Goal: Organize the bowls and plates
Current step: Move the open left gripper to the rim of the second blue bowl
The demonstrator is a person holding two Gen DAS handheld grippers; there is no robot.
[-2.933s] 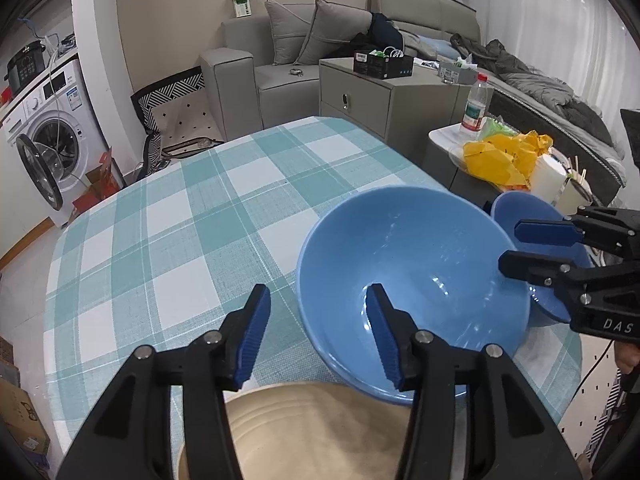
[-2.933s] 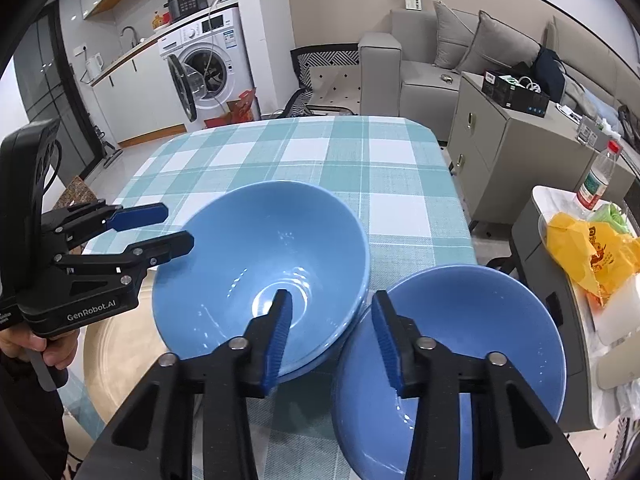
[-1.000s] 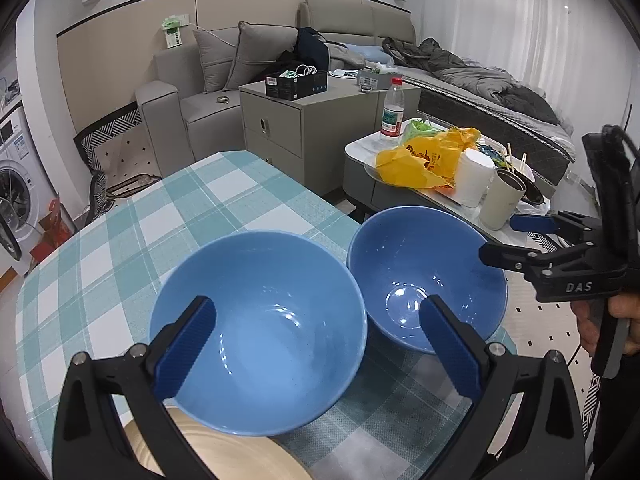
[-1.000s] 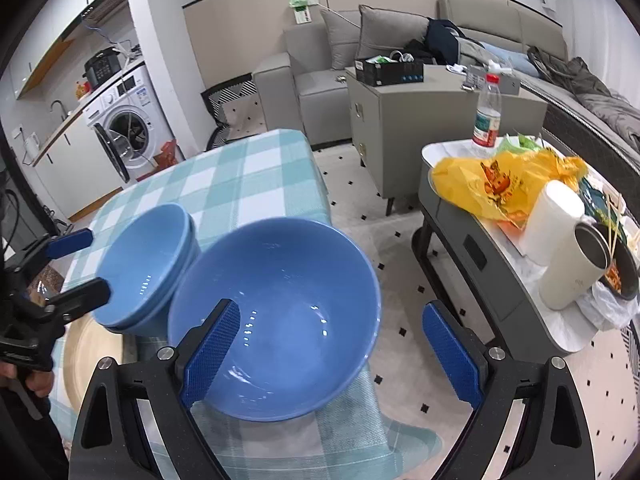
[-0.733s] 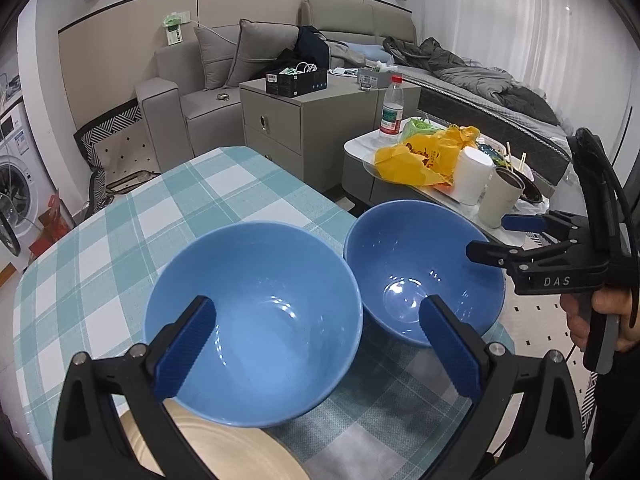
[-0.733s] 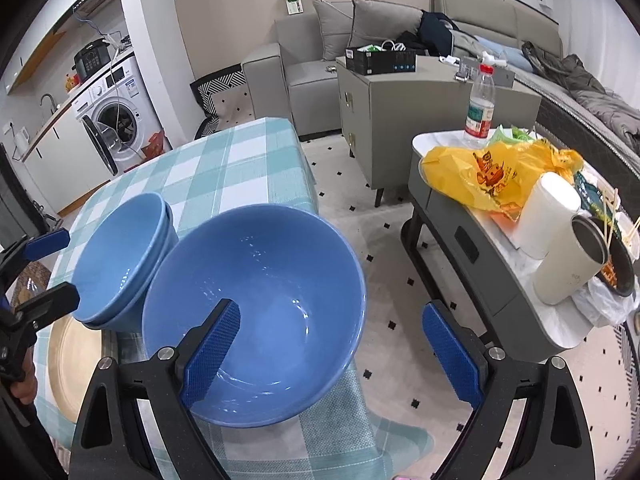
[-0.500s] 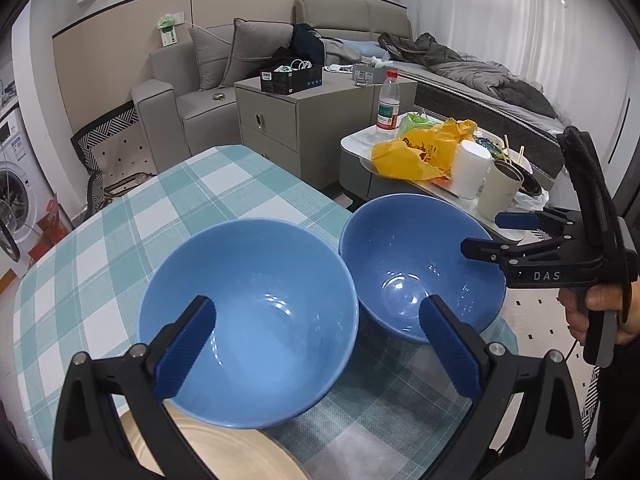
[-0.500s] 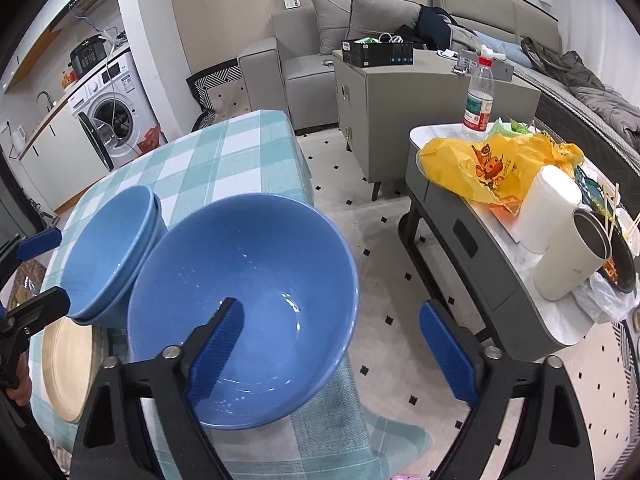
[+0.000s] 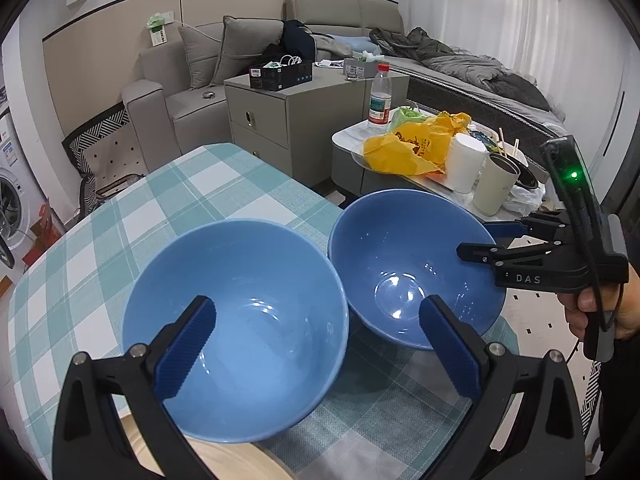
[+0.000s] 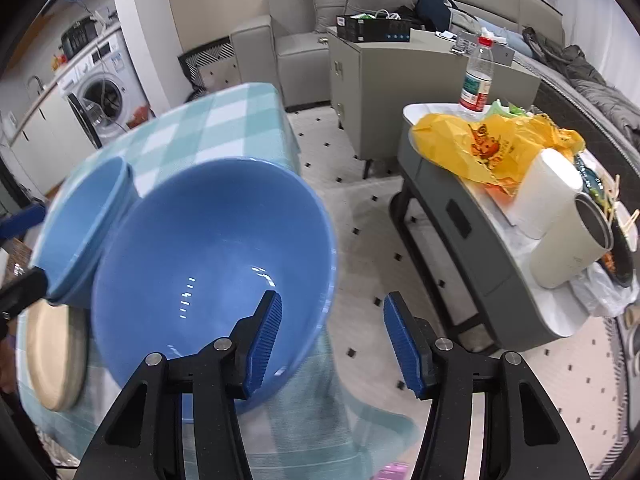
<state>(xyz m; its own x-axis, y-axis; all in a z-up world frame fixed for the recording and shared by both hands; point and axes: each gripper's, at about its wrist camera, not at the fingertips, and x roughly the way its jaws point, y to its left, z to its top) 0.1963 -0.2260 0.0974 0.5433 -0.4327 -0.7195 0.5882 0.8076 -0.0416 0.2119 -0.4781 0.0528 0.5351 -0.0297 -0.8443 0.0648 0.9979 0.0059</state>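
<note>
Bowls: two blue ones side by side on the checked tablecloth [image 9: 224, 188] — left bowl [image 9: 236, 320] looks like a nested pair in the right wrist view; right bowl [image 9: 408, 264] sits at the table's edge, rims touching or nearly so.
Plate: beige plate [image 10: 54, 354] lies just beside the left bowl, partly under it.
Left gripper [image 9: 316, 352]: spread wide, nothing held, hovering over both bowls.
Right gripper [image 10: 332, 340]: released, jaws straddling the right bowl's near rim — not yet pinched.
Risk: right bowl could be nudged off the edge if the rim is struck before closing; a thin-rim pinch may let it tip or slip.
Change: right jaws were spread much wider 0.5 s ago, now partly closed around the rim; left gripper unchanged.
</note>
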